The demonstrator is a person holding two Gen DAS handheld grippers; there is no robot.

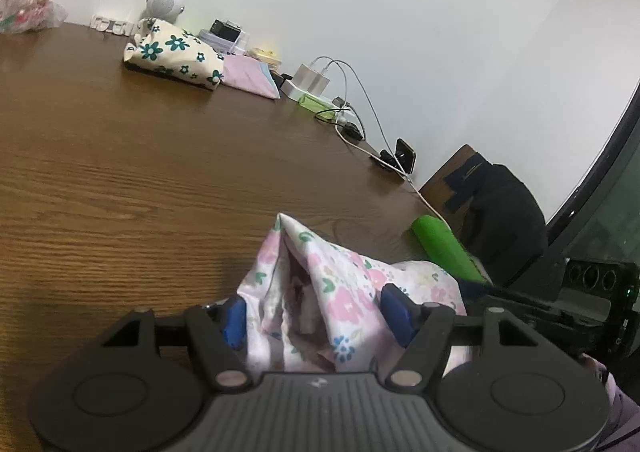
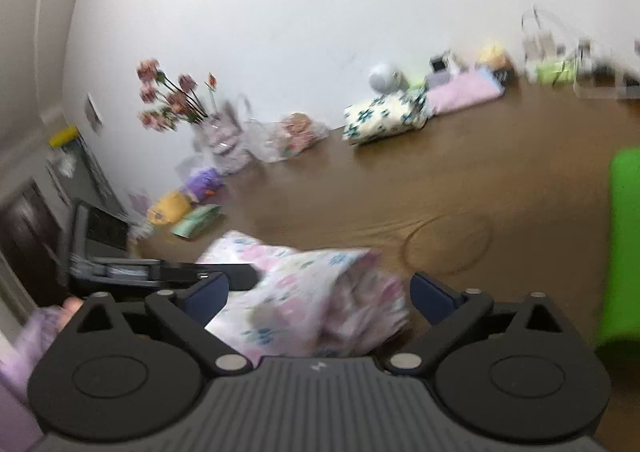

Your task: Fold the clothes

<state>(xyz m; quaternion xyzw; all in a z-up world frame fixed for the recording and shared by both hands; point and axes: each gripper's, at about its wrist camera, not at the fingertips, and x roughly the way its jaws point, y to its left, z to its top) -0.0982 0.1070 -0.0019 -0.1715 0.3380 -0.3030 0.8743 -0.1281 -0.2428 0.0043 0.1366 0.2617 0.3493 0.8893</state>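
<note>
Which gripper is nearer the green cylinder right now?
Right. The green cylinder looms just right of the right gripper. From the left gripper, it lies farther off, beyond the floral cloth.

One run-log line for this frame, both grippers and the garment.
task: fold clothes | left gripper: around bunched pink floral garment, grip unclear | right gripper: open, garment between jaws | wooden table
</note>
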